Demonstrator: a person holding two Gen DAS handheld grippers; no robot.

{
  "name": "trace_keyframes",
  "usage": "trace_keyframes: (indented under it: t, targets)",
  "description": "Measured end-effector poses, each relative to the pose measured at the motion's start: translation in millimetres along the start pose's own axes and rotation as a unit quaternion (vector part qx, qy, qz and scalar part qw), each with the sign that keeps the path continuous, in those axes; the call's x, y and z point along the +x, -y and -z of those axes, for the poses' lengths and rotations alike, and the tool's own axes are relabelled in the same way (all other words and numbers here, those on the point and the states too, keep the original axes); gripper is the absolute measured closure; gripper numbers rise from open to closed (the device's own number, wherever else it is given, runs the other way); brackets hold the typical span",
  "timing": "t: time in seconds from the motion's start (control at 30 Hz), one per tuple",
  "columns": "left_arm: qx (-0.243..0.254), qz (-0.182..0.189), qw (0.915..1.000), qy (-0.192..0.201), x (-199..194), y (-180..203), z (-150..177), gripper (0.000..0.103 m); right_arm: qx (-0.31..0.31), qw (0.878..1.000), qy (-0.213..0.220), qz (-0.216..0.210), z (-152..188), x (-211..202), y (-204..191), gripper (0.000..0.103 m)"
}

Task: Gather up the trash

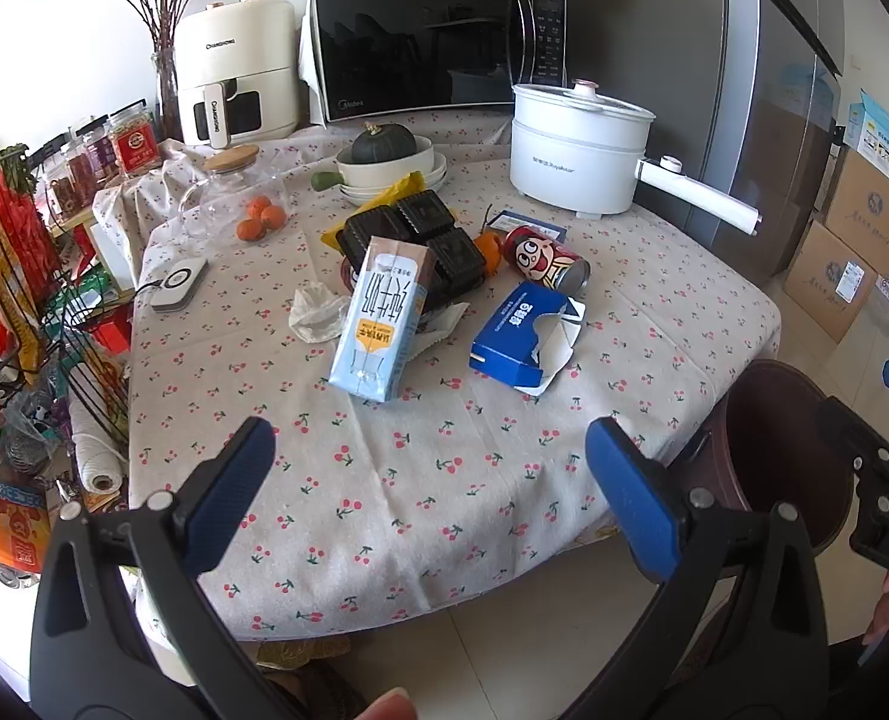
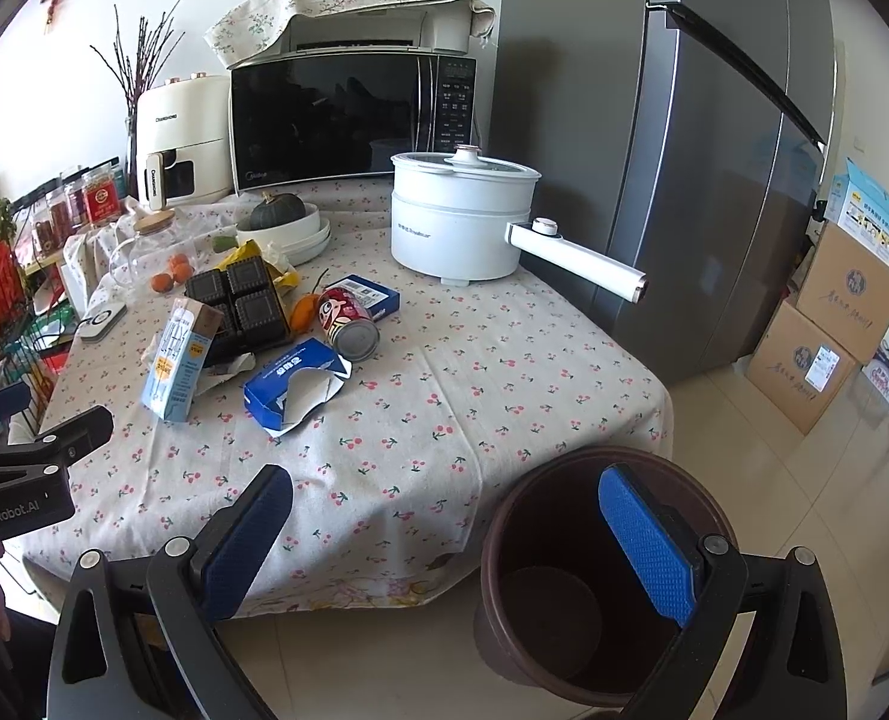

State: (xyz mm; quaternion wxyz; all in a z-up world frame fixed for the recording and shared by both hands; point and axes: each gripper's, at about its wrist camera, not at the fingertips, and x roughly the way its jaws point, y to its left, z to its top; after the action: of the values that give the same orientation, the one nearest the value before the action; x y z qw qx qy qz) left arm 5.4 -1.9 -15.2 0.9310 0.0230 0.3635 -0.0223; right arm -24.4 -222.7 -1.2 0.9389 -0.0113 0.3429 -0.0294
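Left gripper (image 1: 429, 480): hanging with its blue pads spread wide and nothing between them, over the near edge of the table.
Right gripper (image 2: 444, 534): also gaping and gripping nothing, its right pad sitting over the mouth of the brown bin (image 2: 564, 648).
Bin: standing on the floor at the table's near right corner.
Milk carton (image 1: 378, 324): lying just beyond the left gripper, leaning on the black tray (image 1: 414, 240).
Blue box (image 1: 519, 330): torn open, lying right of the carton, far of both grippers.
Red can (image 1: 543, 255): lying on its side just behind the box.
Crumpled tissue (image 1: 315, 312): resting left of the carton.
Table (image 1: 384, 480): wearing a cherry-print cloth.
Far side: white electric pot (image 1: 576, 150), microwave (image 1: 432, 48), air fryer (image 1: 234, 72) standing along it; a grey fridge (image 2: 684, 150) rising at right.
Writing: "Midea" showing on the microwave, "Changhong" on the fryer, "GenRobot.AI" on the left gripper's body.
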Motion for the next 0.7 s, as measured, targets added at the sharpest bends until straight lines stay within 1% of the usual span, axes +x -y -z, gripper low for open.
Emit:
trace_keyframes:
  t: [0.47, 0.7]
  targets:
    - [0.0, 0.001, 1.0, -0.002, 1.8, 2.5, 1.6, 0.0, 0.0, 1.0, -0.002, 0.001, 1.9, 0.6, -0.5, 0.0]
    - [0.0, 0.002, 0.9999, -0.011, 4.4, 1.9, 2.9, 0.0, 0.0, 1.0, -0.002, 0.001, 1.4, 0.7, -0.6, 0.0]
